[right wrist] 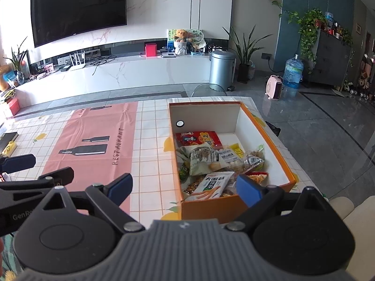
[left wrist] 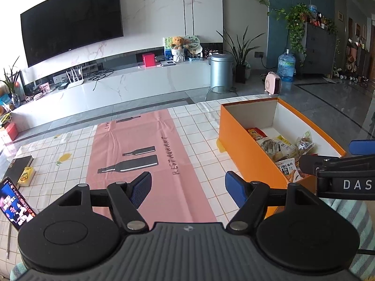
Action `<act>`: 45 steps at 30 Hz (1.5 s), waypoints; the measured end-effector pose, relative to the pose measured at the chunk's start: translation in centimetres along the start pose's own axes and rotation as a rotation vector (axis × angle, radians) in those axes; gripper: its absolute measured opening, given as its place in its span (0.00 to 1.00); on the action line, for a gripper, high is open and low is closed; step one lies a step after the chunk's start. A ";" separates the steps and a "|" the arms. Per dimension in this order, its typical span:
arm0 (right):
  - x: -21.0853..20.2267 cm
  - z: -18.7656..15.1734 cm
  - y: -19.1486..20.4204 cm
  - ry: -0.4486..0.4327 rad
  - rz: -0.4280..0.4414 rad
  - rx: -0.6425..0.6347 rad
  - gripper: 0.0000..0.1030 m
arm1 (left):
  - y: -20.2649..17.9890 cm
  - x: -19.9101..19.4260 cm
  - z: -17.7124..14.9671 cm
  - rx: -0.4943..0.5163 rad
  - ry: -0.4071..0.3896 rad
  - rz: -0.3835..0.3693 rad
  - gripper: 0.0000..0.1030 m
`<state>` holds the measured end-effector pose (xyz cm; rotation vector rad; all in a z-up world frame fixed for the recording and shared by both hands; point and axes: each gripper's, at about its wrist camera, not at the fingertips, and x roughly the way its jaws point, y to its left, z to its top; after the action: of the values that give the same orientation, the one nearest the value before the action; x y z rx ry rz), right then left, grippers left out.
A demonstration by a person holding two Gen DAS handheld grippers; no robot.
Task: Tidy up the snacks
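- My left gripper (left wrist: 187,188) gapes, empty — pink mat (left wrist: 150,154) at twelve o'clock.
- My right gripper (right wrist: 185,187) gapes, empty — orange box (right wrist: 276,145) of snack packets (right wrist: 211,161) at one o'clock.

We are seeing the pink mat (left wrist: 150,145) lying bare across the middle of the checked tablecloth (left wrist: 199,126), giving the widest free room. The orange box (right wrist: 208,207) is standing to its right, its walls blocking a level approach; its open top is leaving a way in over the snack packets (right wrist: 211,161). A phone (left wrist: 14,202) and what may be a book (left wrist: 20,164) are crowding the left edge.
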<state>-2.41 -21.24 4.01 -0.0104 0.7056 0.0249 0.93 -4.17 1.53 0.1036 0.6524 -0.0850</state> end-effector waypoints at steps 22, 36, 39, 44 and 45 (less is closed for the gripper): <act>0.5 -0.2 0.0 0.010 0.007 0.002 0.90 | 0.0 0.0 -0.8 -0.006 0.036 -0.004 0.83; 0.5 -0.5 -0.1 0.002 0.010 0.006 0.90 | -0.3 -0.1 -0.7 0.002 0.046 -0.014 0.85; 0.4 -0.6 -0.1 0.002 0.010 0.006 0.90 | -0.3 -0.2 -0.7 0.001 0.048 -0.017 0.85; 0.3 -0.6 -0.1 -0.003 0.011 0.003 0.90 | -0.2 -0.3 -0.6 -0.010 0.049 -0.026 0.85; 0.3 -0.6 0.0 -0.003 0.011 0.002 0.90 | -0.1 -0.4 -0.6 -0.013 0.048 -0.026 0.85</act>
<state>-2.58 -21.28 3.36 -0.0049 0.7029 0.0354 0.29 -4.19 1.31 0.0853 0.7021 -0.1039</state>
